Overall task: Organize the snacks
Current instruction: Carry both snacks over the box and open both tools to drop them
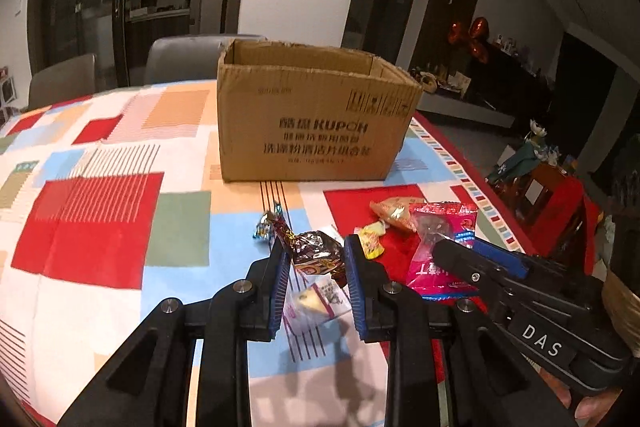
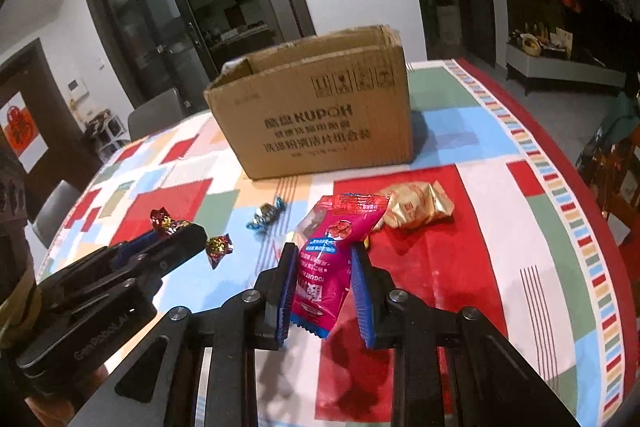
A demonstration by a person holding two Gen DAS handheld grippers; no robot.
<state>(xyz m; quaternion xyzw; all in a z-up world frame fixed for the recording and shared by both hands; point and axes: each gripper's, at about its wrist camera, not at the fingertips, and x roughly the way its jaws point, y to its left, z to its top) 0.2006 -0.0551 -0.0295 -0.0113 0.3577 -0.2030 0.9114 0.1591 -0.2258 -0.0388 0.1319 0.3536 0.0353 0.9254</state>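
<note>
Barely started, it seemed: a dark foil candy (image 1: 318, 251) was pinched in the left tongs (image 1: 316, 263), a pink packet (image 2: 332, 259) in the right tongs (image 2: 324, 267); wrapped snacks were left on the counter (image 1: 100, 187) before the cardboard box (image 1: 312, 119).

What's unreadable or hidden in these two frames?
- Box interior: both views, near wall hides the floor, so its contents are unknown.
- White packet: left view, partly behind the left claw and its dark candy; print too small to read.
- Pink packet lower end: right view, small print blurred in the right claw.
- Table near edge: cut off by claw bodies.
</note>
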